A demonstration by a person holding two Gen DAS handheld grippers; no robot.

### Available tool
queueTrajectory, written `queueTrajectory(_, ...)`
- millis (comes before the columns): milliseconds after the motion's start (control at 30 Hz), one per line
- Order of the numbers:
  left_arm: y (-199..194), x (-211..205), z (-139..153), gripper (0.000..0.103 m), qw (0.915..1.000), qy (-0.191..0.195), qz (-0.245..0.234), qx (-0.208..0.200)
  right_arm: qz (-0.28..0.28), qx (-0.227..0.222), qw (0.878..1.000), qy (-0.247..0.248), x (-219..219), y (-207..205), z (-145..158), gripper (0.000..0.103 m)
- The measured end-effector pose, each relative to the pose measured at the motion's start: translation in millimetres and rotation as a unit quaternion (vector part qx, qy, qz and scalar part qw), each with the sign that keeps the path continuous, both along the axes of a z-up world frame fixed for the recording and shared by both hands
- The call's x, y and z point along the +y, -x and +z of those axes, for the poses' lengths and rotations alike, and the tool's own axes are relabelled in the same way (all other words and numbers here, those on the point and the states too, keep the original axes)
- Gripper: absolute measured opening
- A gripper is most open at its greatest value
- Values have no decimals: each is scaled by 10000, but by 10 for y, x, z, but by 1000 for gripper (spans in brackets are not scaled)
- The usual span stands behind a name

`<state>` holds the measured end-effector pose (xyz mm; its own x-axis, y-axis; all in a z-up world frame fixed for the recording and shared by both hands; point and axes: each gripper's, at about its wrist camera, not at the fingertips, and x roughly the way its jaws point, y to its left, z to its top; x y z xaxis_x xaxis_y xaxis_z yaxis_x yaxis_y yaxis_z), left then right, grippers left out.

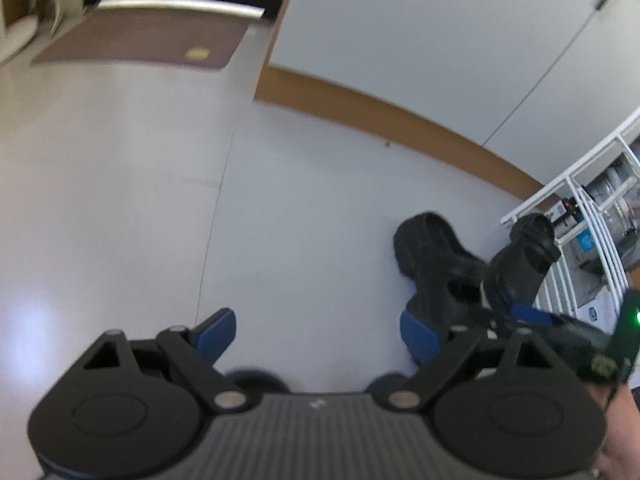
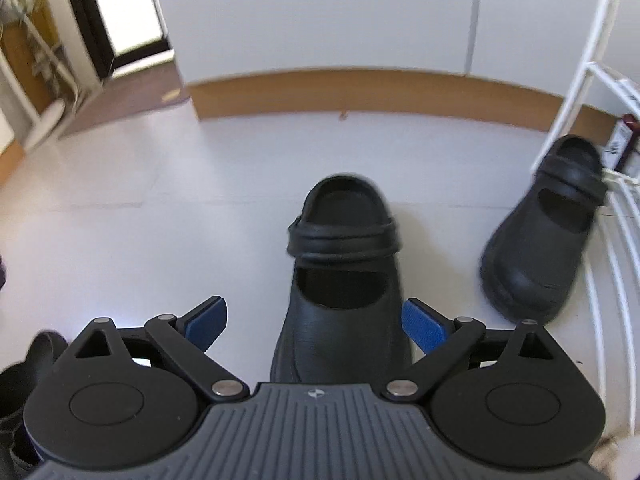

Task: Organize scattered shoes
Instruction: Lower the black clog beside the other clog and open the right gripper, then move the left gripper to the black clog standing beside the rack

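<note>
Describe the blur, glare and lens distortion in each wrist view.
Left wrist view: soft with motion blur, the black clogs smeared; window glare pools on the pale floor; the baseboard bows from fisheye. Right wrist view: the middle clog reads fairly sharp, the clog by the white rack blurs at its edges; the baseboard curves; dark corners vignette both.

Black hand-held gripper (image 2: pixel 314 322), seemingly blue-padded fingers (image 2: pixel 424 326)
</note>
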<state>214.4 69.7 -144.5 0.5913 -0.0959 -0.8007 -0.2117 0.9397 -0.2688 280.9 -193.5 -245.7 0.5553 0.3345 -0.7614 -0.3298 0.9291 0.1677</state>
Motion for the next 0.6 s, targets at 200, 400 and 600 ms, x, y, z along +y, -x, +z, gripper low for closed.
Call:
queueTrajectory(200,-212,-188,257,89,9997,114,-214,61,-350,-139,9978,-554,-387,311,232,97)
queueTrajectory(400,-427,-513,427,89,9979,168,-564,258,-797,-335,9923,-889,-763,556,393,97)
queueTrajectory(600,-669,-1053,564,89,9943,-61,-1056,139,-1136,-400,9858,-1171,-1162,723,496,97)
